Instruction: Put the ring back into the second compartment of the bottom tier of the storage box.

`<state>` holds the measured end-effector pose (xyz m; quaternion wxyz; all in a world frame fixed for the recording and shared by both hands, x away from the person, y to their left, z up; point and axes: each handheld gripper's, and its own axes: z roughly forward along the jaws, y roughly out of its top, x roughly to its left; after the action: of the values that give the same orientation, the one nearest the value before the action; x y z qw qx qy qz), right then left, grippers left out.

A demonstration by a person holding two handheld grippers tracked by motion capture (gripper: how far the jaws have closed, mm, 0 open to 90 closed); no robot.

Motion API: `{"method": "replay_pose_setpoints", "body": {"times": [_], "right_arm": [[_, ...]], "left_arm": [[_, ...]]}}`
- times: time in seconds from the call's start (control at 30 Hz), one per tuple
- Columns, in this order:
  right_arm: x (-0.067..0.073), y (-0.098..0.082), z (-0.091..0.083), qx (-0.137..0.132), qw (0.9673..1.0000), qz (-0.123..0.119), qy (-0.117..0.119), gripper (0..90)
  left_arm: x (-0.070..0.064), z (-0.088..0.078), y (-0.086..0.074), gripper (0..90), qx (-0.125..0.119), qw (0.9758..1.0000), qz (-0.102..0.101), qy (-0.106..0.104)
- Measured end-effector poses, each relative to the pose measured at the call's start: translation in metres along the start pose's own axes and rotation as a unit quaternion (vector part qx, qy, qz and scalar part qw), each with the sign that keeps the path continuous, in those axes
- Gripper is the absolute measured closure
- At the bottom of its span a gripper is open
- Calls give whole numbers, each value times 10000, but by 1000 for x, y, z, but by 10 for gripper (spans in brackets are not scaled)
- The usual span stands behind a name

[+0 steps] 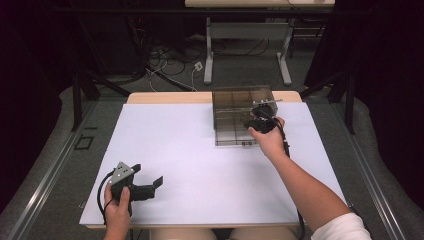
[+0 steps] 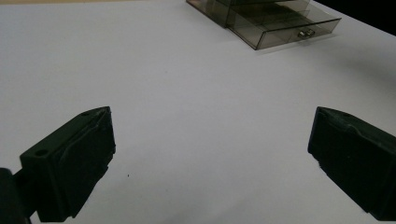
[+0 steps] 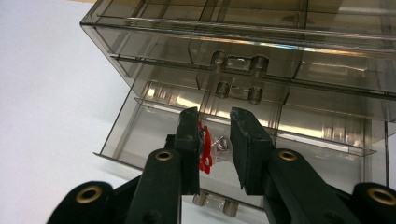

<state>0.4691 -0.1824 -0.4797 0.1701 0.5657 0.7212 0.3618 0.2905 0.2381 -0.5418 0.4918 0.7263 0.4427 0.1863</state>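
Already done: bottom drawer [image 3: 154,140] of the smoky clear drawer cabinet [image 1: 242,107] stands partly pulled out
Right gripper [image 3: 215,140]: jaws clamped on that drawer's handle [image 3: 219,148]
Left gripper [image 2: 210,154]: jaws wide apart, empty, resting near the table's front edge
Left to do: likely pulling further
Surface: white tabletop [image 1: 200,165]
Room: grey floor, cables [image 1: 170,62], table legs beyond

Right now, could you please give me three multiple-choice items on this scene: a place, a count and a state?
1. Where on the table does the chest stand?
A. near left corner
B. far right part
C. near edge, centre

2. How many drawers are pulled out?
A. none
B. one
C. three

3. How are the left gripper's jaws?
A. wide open, nothing between
B. shut on a drawer
C. shut on a cloth

Answers:
1 B, the chest stands on the far right part of the table.
2 B, one low drawer juts forward.
3 A, the left gripper has only bare table between its jaws.
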Motion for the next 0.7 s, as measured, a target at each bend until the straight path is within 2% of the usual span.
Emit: {"method": "replay_pose_setpoints", "body": {"times": [0.37, 0.7], "right_arm": [[4, -4, 11, -57, 9998, -82, -146, 731], [7, -8, 20, 54, 9997, -98, -194, 731]], "left_arm": [[1, -1, 0, 8, 11, 10000, 14, -3], [1, -1, 0, 8, 14, 10000, 42, -8]]}}
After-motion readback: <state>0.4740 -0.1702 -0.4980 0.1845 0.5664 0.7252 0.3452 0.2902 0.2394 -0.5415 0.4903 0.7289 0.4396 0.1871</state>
